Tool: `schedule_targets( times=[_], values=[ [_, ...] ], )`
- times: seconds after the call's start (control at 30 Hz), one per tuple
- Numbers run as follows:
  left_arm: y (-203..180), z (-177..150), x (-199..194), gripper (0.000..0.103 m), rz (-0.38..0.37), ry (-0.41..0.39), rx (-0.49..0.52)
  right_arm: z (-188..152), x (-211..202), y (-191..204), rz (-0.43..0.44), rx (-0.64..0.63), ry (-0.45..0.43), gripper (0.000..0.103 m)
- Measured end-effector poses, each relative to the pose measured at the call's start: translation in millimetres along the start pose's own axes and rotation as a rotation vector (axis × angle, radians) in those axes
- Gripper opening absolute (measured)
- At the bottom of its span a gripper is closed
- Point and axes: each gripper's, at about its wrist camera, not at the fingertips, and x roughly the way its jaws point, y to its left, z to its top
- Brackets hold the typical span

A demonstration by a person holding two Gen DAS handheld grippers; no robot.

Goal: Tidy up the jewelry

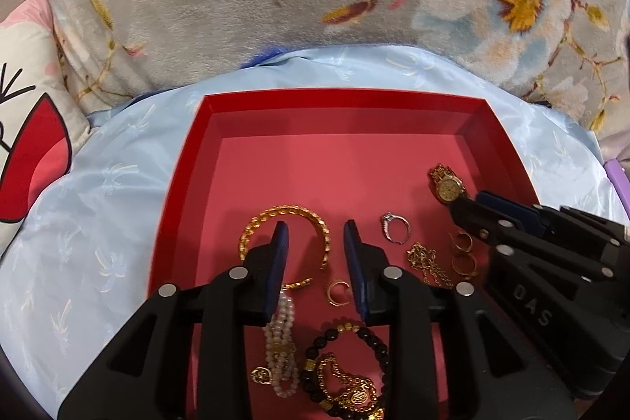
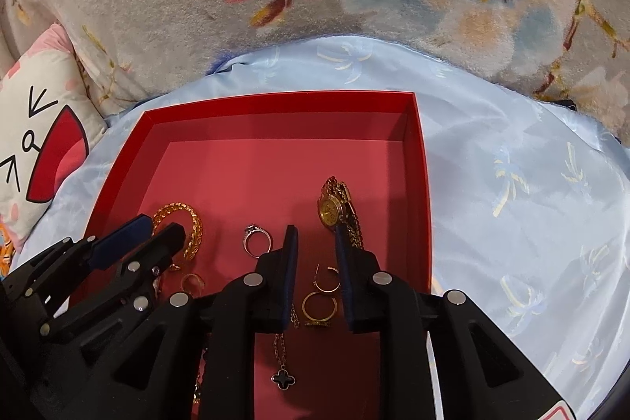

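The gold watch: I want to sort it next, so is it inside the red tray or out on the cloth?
Inside. The gold watch lies on the floor of the red tray, near its right wall.

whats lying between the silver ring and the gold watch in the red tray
Nothing: in the right wrist view, bare red tray floor separates the silver stone-set ring from the gold wristwatch. The left wrist view shows the same.

Far half of the red tray [image 1: 488, 128] bare, open to a gripper from above. Near half crowded: gold bangle [image 1: 285, 235], silver ring [image 1: 395, 228], hoop earrings [image 2: 323, 296], beaded bracelets [image 1: 346, 361]. Gold watch [image 2: 332, 209] near the right wall, possibly touching the right gripper [image 2: 316, 243]. Tray walls low all around.
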Motion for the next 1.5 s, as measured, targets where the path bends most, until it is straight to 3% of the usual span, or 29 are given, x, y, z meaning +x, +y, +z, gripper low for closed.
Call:
schedule_targets(
  times=[0.43, 0.87, 1.0, 1.27, 1.37, 1.5],
  values=[
    [10, -12, -36, 0.028, 0.039, -0.048, -0.006, -37, -62, -3, 0.018, 0.014, -0.092, 0.030],
    [-8, -60, -91, 0.038, 0.056, -0.082, 0.032, -102, -117, 6, 0.000, 0.001, -0.130, 0.041],
    [-13, -75, -102, 0.046, 0.062, -0.083, 0.037, -118, -127, 8, -0.007, 0.006, -0.133, 0.047],
    [-22, -102, -119, 0.050, 0.090, -0.091, 0.063, -144, -138, 11, -0.038, 0.008, -0.139, 0.051],
    [-21, -111, -120, 0.059, 0.115, -0.095, 0.058, -153, -139, 13, -0.059, -0.001, -0.148, 0.052],
    [-15, -125, -120, 0.070, 0.153, -0.108, 0.042, -166, -136, 15, -0.087, -0.008, -0.164, 0.061]
  ],
)
